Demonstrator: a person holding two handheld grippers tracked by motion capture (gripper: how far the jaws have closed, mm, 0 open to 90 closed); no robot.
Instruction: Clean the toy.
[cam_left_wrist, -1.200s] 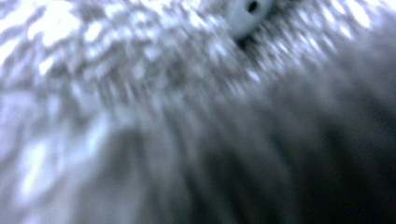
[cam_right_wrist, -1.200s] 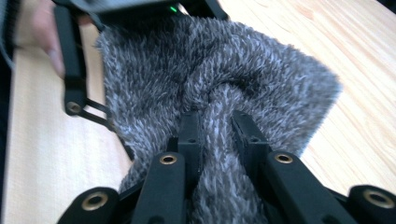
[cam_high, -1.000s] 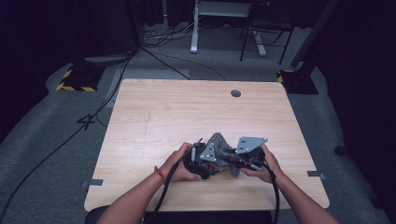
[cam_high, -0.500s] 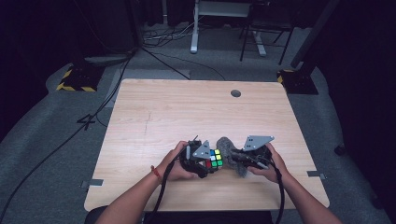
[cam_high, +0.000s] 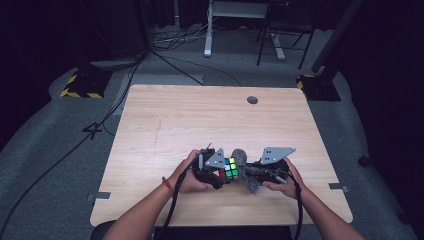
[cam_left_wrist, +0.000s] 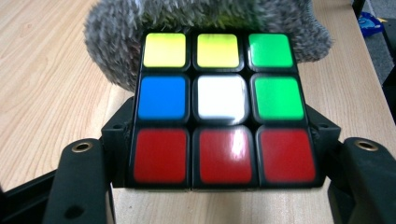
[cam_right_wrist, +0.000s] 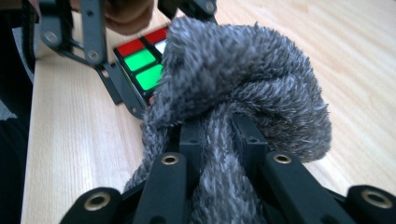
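My left gripper (cam_left_wrist: 219, 186) is clamped on a scrambled colour-tiled plastic puzzle cube (cam_left_wrist: 219, 107), its 2 black jaws pressing the cube's opposite sides at the bottom row of 3 red tiles. That grip leaves the tiled face turned up, bare and steady for wiping. In the high view the cube (cam_high: 227, 167) sits low over the near middle of the light wooden table (cam_high: 200, 115), between my 2 hands. My right gripper (cam_right_wrist: 219, 140) is pinched tight on a fluffy grey cloth (cam_right_wrist: 243, 84), the jaws nearly together with a twist of fabric squeezed between them, so the loose bunch stands out ahead of the tips as a soft pad. The left gripper view shows the cloth (cam_left_wrist: 112, 37) lying against the cube's far edge, above the row of 2 yellow tiles and 1 green. In the right gripper view the bunch covers part of the cube (cam_right_wrist: 144, 60); I cannot tell how hard it presses. My reading: 1 hand works as a vice, the other as the rag, cleaning the cube. Most of the upper face is uncovered.
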